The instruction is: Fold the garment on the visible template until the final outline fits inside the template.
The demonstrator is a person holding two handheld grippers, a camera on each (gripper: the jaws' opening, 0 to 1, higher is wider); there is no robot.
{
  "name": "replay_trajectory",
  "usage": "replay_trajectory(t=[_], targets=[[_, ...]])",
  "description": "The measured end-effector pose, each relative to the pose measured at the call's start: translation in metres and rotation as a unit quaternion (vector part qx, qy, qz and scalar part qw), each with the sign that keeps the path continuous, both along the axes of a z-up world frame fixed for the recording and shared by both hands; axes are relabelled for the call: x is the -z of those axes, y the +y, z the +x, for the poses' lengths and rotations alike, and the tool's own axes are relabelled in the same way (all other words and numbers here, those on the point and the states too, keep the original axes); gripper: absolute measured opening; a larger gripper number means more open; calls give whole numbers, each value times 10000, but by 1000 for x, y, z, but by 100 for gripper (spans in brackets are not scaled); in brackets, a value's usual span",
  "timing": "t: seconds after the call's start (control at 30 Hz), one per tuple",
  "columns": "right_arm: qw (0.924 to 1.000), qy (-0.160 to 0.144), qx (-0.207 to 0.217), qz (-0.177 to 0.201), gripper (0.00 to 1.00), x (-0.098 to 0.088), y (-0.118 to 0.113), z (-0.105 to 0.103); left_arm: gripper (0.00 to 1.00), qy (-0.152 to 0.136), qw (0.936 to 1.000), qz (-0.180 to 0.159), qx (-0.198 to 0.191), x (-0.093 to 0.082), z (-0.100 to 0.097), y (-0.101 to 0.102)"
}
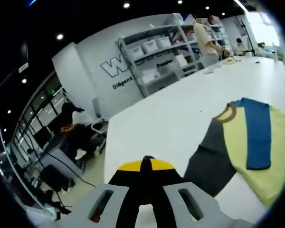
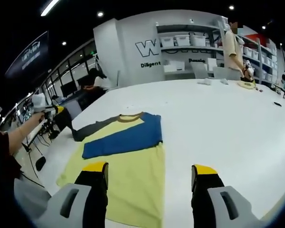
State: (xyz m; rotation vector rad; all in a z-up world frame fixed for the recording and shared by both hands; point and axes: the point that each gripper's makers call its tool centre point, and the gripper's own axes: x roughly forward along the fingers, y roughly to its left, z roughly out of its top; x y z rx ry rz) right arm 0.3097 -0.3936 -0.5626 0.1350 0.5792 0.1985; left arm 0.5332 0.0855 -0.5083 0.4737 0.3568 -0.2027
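Jaws of the right gripper (image 2: pixel 150 179) stand spread wide, yellow-tipped and black, with nothing between them; just ahead of the left jaw and partly under its tip lies the garment (image 2: pixel 128 166), a yellow T-shirt spread flat on the white table (image 2: pixel 228 123). One blue sleeve is folded across the shirt's chest beyond the jaws, a grey sleeve stretches out farther to the left past the left jaw, and a brown collar shows at the far end. Ahead of the right jaw the tabletop is bare. Far to the left of the jaws a person's hand holds the left gripper (image 2: pixel 39 105) out past the table edge. In the left gripper view, the left gripper (image 1: pixel 146 165) has its yellow-tipped jaws pressed together with nothing pinched, over the table's near edge; the shirt lies well to the right of them, grey sleeve nearest, blue sleeve and yellow body beyond. Far ahead of both pairs of jaws stand grey shelves (image 2: pixel 190 42) with white bins, and a person (image 2: pixel 233 47) stands at the table's far end.
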Motion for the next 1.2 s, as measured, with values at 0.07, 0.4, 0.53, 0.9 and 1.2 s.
replay_trajectory(t=[0.07,0.4,0.53,0.9,1.2], targets=[[10000,-2,-4,-4,69,0,0,0,2,-1,9999,21,114,-2,1,-7],[10000,-8,-27,25,69,1,1,-2,2,-26,9949,257,978,-18,-2,-67],[10000,-14,-20,32,69,1,1,-3,2,-76,9906,525,1257,-21,-5,-88],[10000,5,-13,6,69,3,0,-6,2,-125,9838,189,1779,-33,-15,-145],[10000,13,-65,24,69,4,5,-5,2,-178,9785,-39,2056,-39,-17,-189]])
